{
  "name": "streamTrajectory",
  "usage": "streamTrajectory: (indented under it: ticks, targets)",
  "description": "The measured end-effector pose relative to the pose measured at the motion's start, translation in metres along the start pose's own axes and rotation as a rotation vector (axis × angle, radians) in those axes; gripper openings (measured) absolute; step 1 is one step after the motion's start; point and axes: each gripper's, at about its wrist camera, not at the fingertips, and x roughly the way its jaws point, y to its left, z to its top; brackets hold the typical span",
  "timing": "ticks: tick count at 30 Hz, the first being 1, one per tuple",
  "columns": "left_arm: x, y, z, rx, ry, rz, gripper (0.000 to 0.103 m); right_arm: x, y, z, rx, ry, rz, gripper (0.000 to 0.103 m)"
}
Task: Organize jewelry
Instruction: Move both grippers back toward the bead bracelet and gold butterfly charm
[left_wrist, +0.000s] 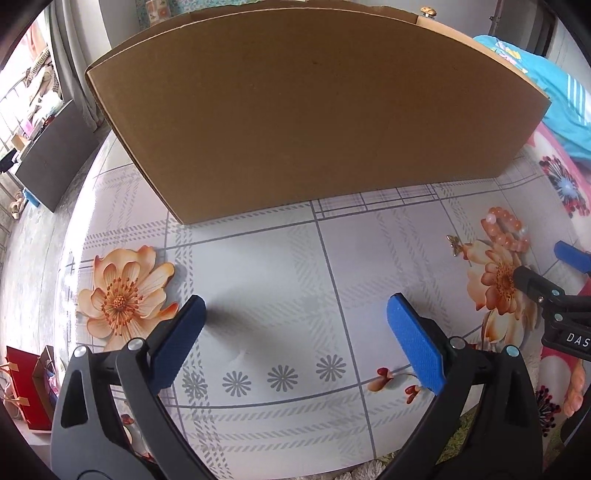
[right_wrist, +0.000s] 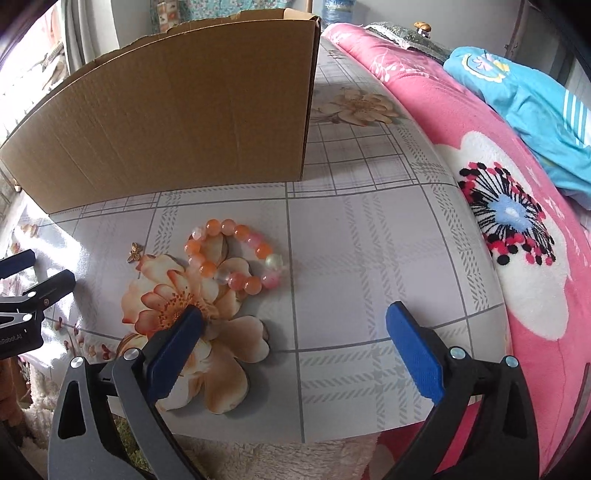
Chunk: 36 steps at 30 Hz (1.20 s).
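An orange and pink bead bracelet (right_wrist: 236, 254) lies on the flowered tablecloth (right_wrist: 369, 258), just in front of the cardboard box (right_wrist: 177, 122). A small gold butterfly charm (right_wrist: 135, 252) rests to its left. My right gripper (right_wrist: 295, 314) hovers open above the cloth, a little short of the bracelet, nothing between its blue pads. In the left wrist view the bracelet (left_wrist: 506, 229) and charm (left_wrist: 455, 245) sit far right. My left gripper (left_wrist: 295, 310) is open over bare cloth, with the box (left_wrist: 314, 110) ahead.
A pink flowered blanket (right_wrist: 498, 221) with a blue garment (right_wrist: 535, 110) on it borders the table's right side. The table's front edge is near my grippers. A dark cabinet (left_wrist: 55, 155) and red bags (left_wrist: 26, 387) stand off to the left.
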Motion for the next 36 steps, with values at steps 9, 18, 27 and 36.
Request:
streamTrajectory:
  ticks: [9, 18, 27, 36]
  targets:
    - [0.001, -0.007, 0.002, -0.008, -0.008, 0.006, 0.095, 0.004, -0.005, 0.006, -0.003, 0.023, 0.016, 0.097]
    - [0.001, -0.005, 0.003, -0.008, -0.006, 0.005, 0.095, 0.000, 0.001, 0.002, -0.016, 0.009, 0.010, 0.097]
    - [-0.003, -0.007, -0.001, 0.012, -0.023, -0.004, 0.095, -0.048, 0.014, -0.003, 0.017, -0.199, 0.212, 0.086]
    - [-0.005, -0.003, -0.007, 0.057, -0.034, -0.031, 0.095, -0.032, 0.065, 0.013, -0.126, -0.158, 0.356, 0.042]
